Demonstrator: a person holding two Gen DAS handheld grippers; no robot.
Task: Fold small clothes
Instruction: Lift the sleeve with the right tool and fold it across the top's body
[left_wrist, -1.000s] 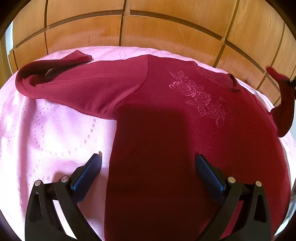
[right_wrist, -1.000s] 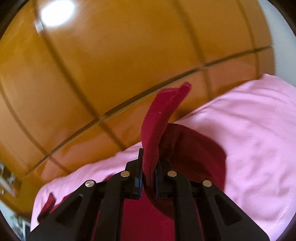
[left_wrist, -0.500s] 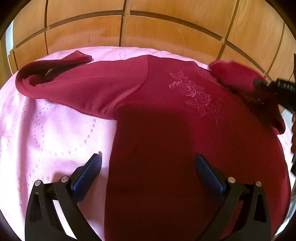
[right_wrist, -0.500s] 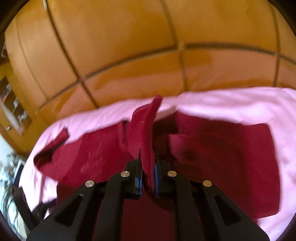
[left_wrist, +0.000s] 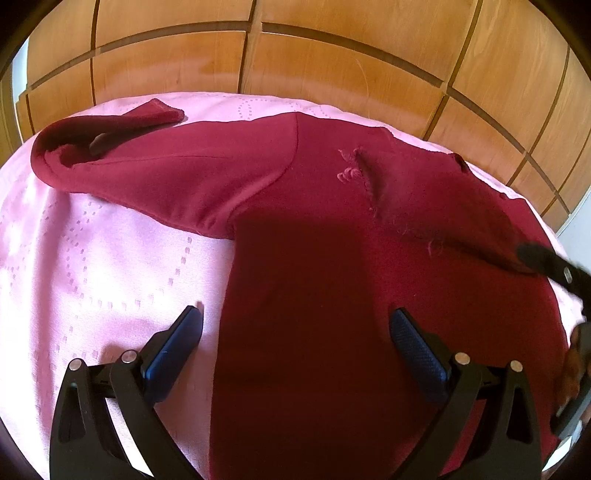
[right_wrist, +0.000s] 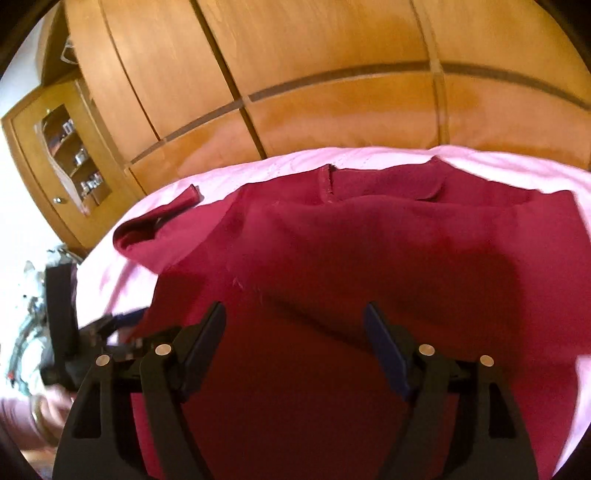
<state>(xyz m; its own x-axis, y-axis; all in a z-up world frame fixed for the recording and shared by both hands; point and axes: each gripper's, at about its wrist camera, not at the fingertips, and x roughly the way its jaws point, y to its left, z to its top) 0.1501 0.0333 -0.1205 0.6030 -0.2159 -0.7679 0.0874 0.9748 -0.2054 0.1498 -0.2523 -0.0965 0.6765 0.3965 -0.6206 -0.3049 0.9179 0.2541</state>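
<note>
Released since half a second ago: right gripper (right_wrist: 293, 325) now gapes wide, empty, its sleeve (left_wrist: 436, 206) dropped folded across the sweater (left_wrist: 314, 295) chest. Left gripper (left_wrist: 293, 332) likewise wide open, holding nothing, straddling the sweater's left hem edge. Sweater lies flat on pink bedspread (left_wrist: 92, 258); far sleeve (left_wrist: 155, 162) extended. Wooden wardrobe (left_wrist: 332, 55) beyond.

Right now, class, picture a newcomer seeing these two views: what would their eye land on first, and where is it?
First, the dark red sweater spread across the pink bedcover, filling the middle of both views. Its one sleeve stretches out to the left, while the other side is folded in over the chest. Next, the open left tool in the foreground, with wooden wardrobe panels behind the bed.
</note>
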